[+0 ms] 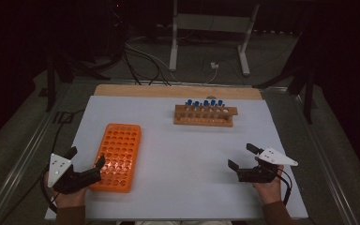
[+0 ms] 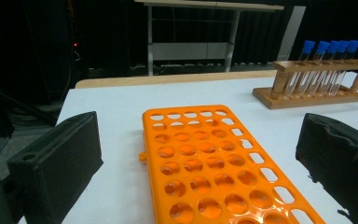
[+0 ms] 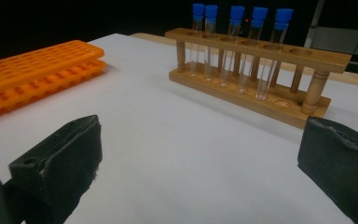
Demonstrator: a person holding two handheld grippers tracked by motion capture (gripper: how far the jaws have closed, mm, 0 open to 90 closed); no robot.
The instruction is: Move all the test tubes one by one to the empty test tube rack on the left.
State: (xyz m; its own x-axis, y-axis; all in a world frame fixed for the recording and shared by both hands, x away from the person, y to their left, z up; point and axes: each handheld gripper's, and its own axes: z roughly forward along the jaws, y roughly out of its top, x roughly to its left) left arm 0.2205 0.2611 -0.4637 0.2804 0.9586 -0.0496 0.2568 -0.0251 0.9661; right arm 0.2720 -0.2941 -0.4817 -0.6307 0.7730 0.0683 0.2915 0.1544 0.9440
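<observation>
An orange plastic tube rack [image 1: 119, 155] with many empty holes lies at the left of the white table [image 1: 187, 154]. A wooden rack [image 1: 205, 116] at the back holds several clear test tubes with blue caps [image 1: 204, 104]. My left gripper [image 1: 85, 157] is open at the near left, its jaws straddling the orange rack's [image 2: 214, 163] front corner with nothing gripped. My right gripper [image 1: 243, 156] is open at the near right over bare table, jaws empty. From the right gripper view the wooden rack [image 3: 256, 79] and its tubes [image 3: 235, 39] stand ahead, the orange rack [image 3: 32, 70] to the left.
A wooden strip [image 1: 178, 91] runs along the table's far edge. Beyond it a metal frame's legs [image 1: 173, 42] and cables [image 1: 145, 58] lie on the dark floor. Metal rails [image 1: 23, 159] flank the table. Bare white surface lies between the two racks.
</observation>
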